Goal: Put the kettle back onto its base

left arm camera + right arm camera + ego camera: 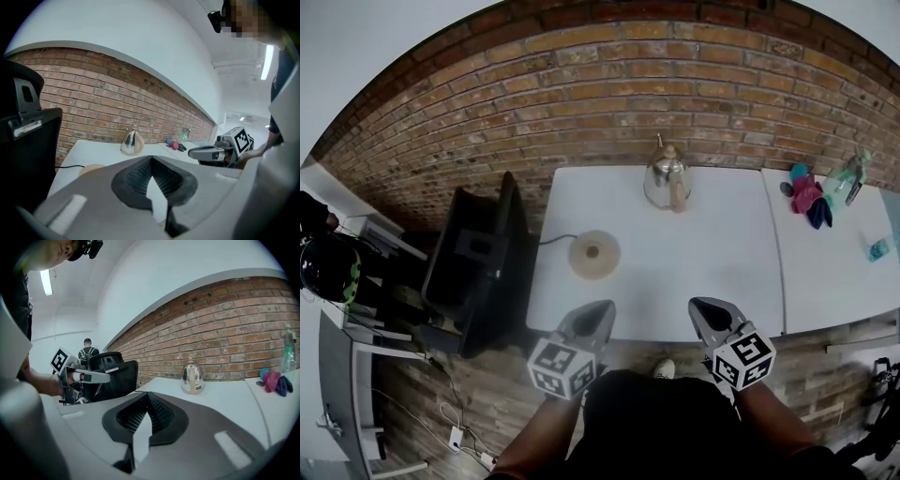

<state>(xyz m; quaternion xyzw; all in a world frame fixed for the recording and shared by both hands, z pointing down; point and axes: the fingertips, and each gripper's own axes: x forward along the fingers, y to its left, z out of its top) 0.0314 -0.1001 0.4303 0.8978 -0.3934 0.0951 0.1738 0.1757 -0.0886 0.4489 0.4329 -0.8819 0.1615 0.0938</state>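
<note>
The kettle (667, 178) stands at the table's (712, 281) far edge, its base (594, 254) nearer. The left tongs (602, 307) and right tongs (703, 305) hang closed and empty over the near edge.

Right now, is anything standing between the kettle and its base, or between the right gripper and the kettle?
Nothing visible. Only bare white tabletop lies between the kettle and the round base to its front left, and between the right gripper at the near edge and the kettle.

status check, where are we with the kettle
Both shut, empty: left gripper, right gripper, at the table edge. The kettle stands off its base, by the wall. Nothing between them.
</note>
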